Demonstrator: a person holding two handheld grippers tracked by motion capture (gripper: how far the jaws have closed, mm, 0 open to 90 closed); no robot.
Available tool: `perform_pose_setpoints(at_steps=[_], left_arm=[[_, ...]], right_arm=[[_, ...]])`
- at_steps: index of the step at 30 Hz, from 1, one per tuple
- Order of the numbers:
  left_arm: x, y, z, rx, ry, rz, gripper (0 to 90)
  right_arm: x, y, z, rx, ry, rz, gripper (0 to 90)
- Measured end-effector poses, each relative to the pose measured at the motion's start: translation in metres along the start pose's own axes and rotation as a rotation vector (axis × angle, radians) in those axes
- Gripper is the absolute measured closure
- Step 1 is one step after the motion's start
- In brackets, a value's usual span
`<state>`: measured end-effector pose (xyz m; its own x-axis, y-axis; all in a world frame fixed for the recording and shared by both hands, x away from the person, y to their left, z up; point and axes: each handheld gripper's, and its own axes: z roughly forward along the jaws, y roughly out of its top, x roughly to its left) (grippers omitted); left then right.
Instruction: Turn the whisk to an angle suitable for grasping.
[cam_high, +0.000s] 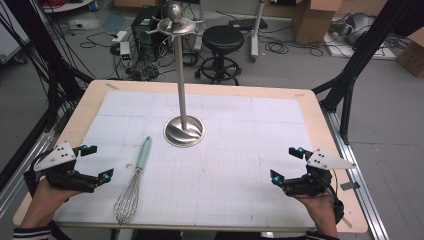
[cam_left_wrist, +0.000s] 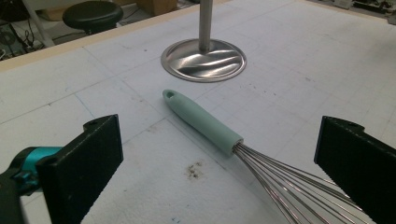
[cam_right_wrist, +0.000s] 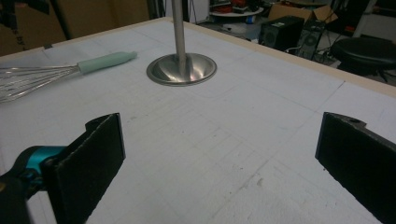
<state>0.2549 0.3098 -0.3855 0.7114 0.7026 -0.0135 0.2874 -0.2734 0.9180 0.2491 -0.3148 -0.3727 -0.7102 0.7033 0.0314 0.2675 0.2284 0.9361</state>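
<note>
Lying untouched at lower left of the high view, the whisk (cam_high: 134, 185) rests flat on the worktop (cam_high: 320, 107), its mint handle pointing toward the hanging stand (cam_high: 183, 125) at centre; I judge nothing is done yet. The left tool (cam_high: 94, 163) is spread wide just beside the whisk, gripping nothing. The right tool (cam_high: 285, 164), lower right, is equally released and empty.
</note>
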Motion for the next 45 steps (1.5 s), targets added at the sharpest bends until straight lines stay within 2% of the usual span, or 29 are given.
perform_pose_setpoints(at_steps=[17, 20, 26, 30, 34, 37, 45], left_arm=[[-0.005, 0.008, 0.002, 0.017, -0.007, 0.018, 1.7], [-0.004, 0.013, 0.004, 0.041, -0.004, 0.019, 1.7], [-0.004, 0.028, 0.005, 0.078, 0.0, 0.052, 1.7], [-0.003, 0.042, 0.008, 0.106, -0.014, 0.079, 1.7], [-0.002, 0.052, 0.012, 0.147, -0.011, 0.107, 1.7], [0.0, 0.056, 0.017, 0.181, -0.014, 0.104, 1.7], [0.001, 0.066, 0.029, 0.233, -0.024, 0.13, 1.8]], right_arm=[[-0.003, 0.0, 0.002, 0.023, -0.005, 0.001, 0.5], [-0.004, 0.0, 0.002, 0.017, -0.005, 0.001, 0.4], [-0.003, 0.001, 0.001, 0.017, 0.0, 0.005, 0.5], [-0.003, 0.002, 0.001, 0.015, 0.005, 0.003, 0.4], [-0.003, 0.001, 0.001, 0.017, 0.004, 0.004, 0.5], [-0.003, 0.001, 0.001, 0.017, 0.005, 0.004, 0.5], [-0.003, 0.001, -0.001, 0.017, 0.004, 0.008, 0.5]])
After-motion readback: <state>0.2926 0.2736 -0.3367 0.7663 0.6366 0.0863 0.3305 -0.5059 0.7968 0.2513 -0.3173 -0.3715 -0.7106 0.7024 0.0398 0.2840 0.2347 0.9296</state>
